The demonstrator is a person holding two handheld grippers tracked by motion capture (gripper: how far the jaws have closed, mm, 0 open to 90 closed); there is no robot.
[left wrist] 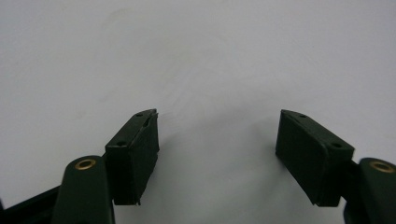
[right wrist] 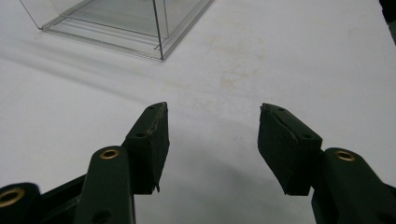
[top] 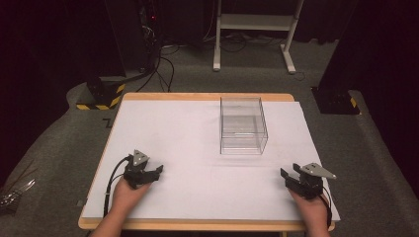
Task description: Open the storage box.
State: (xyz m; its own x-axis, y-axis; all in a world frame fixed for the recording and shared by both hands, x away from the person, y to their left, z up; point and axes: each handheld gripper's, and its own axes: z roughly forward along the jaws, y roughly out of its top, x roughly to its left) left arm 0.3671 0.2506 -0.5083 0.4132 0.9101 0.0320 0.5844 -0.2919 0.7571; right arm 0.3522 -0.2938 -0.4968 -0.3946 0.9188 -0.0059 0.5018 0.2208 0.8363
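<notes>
1. Room: from the high view I read a dark space with grey carpet around the table. A white frame stand (top: 254, 29) stands well beyond both grippers on the far side. A black post base with yellow-black hazard striping (top: 101, 96) sits on the floor beyond the left gripper, and a second dark base (top: 336, 101) sits beyond the right gripper.
2. Table (top: 207, 97): a wooden top, its pale edge showing at the far and near sides. Both grippers hover low over its near part.
3. Surface: a white sheet (top: 197, 148) covers nearly the whole top. In the right gripper view I see faint brownish marks on it ahead of the jaws; in the left gripper view it is plain under and ahead of the jaws.
4. Clear box (top: 243, 125): a transparent, square-sided container stands upright on the sheet. It lies ahead of both grippers, forward and inward from the right gripper and further off from the left gripper. In the right gripper view its near corner (right wrist: 159, 44) is ahead and left of the jaws, well apart from them. Nothing stands between it and either gripper.
5. Left gripper (top: 148, 173): held in the person's left hand, cable trailing back. In its own view (left wrist: 217, 140) the jaws are spread wide and nothing is between them.
6. Right gripper (top: 292, 175): held in the person's right hand. In its own view (right wrist: 212, 140) the jaws are likewise spread wide, holding nothing.
</notes>
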